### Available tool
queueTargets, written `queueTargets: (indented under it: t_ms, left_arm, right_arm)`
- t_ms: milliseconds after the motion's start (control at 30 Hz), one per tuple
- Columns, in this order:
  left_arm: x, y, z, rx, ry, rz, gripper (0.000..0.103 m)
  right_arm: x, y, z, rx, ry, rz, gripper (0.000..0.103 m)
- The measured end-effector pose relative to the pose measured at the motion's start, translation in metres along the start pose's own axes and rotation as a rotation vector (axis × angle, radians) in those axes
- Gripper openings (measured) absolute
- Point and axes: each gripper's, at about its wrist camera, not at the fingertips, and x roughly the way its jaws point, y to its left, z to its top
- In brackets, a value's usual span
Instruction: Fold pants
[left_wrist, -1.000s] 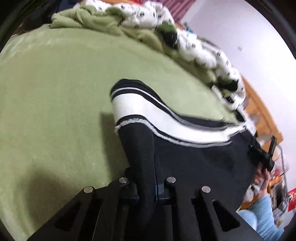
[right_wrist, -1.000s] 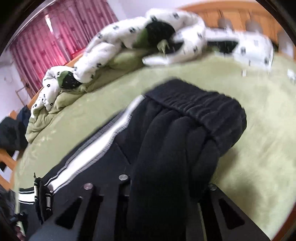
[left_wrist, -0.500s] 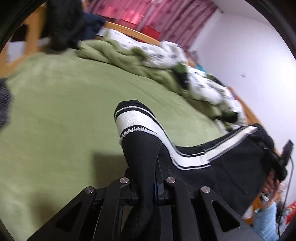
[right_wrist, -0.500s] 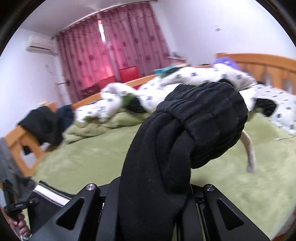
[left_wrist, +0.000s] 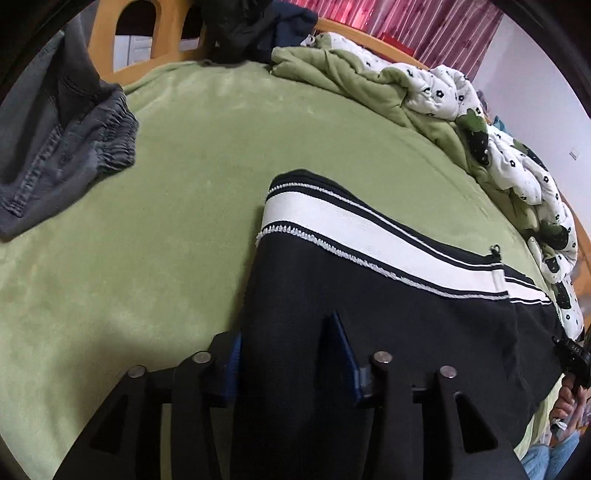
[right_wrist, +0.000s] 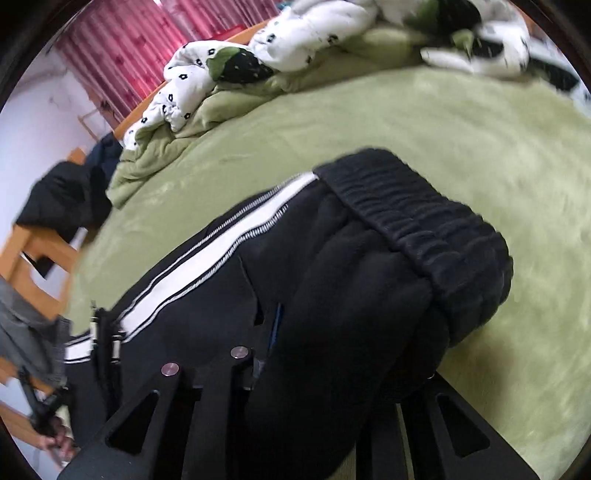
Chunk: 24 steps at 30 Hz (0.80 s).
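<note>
**A:** 2 grippers, 1 pair of black pants (left_wrist: 388, 306). What has changed in the last second?

**B:** A second ago the left gripper (left_wrist: 284, 354) was clamped tight on the cuff end. Now its jaws are opening: the blue pads stand apart on either side of the fabric, which still runs between them without being squeezed. The cuff end, with its white side stripe (left_wrist: 351, 236), has come down flat on the green bedspread (left_wrist: 166, 229).

**A:** And the right side?

**B:** Half a second ago the right gripper (right_wrist: 332, 369) held the bunched waistband (right_wrist: 424, 218) up in the air. It has since lowered, so the waistband rests on the bedspread, and its jaws are only starting to open. The thick cloth between them still looks pinched.

**A:** So what does that mean for the fold?

**B:** I judge the pants have just been laid out lengthwise. Both ends are being let go, so the next grasp should begin a fold. The grey trousers (left_wrist: 62, 147) nearby stay well apart.
</note>
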Motion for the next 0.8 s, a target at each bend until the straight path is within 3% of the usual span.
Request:
queueTargets:
  t_ms: [100, 267, 367, 433, 500, 633, 700, 800]
  left_arm:
    - [-0.024, -0.005, -0.011, 0.041, -0.070, 0.031, 0.056]
    - [-0.055, -0.025, -0.031, 0.127, -0.155, -0.015, 0.070]
    - [-0.044, -0.022, -0.054, 0.112, -0.093, -0.024, 0.072]
    - [-0.028, -0.018, -0.070, 0.109, -0.041, 0.021, 0.072]
    - [-0.021, -0.016, -0.080, 0.135, -0.067, 0.070, 0.077]
    - [-0.020, -0.006, -0.076, 0.087, -0.063, 0.010, 0.078]
    - [-0.017, 0.000, -0.073, 0.045, -0.057, -0.019, 0.079]
    - [-0.014, -0.004, -0.072, 0.059, -0.062, -0.006, 0.079]
  right_arm:
    - [-0.008, 0.003, -0.015, 0.011, 0.015, -0.039, 0.031]
    - [-0.034, -0.003, -0.033, 0.067, -0.051, -0.088, 0.051]
    - [-0.035, -0.010, -0.028, 0.118, -0.069, -0.086, 0.055]
    - [-0.030, -0.015, -0.021, 0.159, -0.073, -0.085, 0.057]
    - [-0.020, -0.016, -0.012, 0.195, -0.057, -0.080, 0.062]
    - [0.005, -0.010, 0.005, 0.192, -0.033, -0.148, 0.072]
    - [0.011, -0.012, 0.011, 0.193, -0.038, -0.176, 0.072]
    - [0.014, -0.017, 0.016, 0.210, -0.066, -0.179, 0.070]
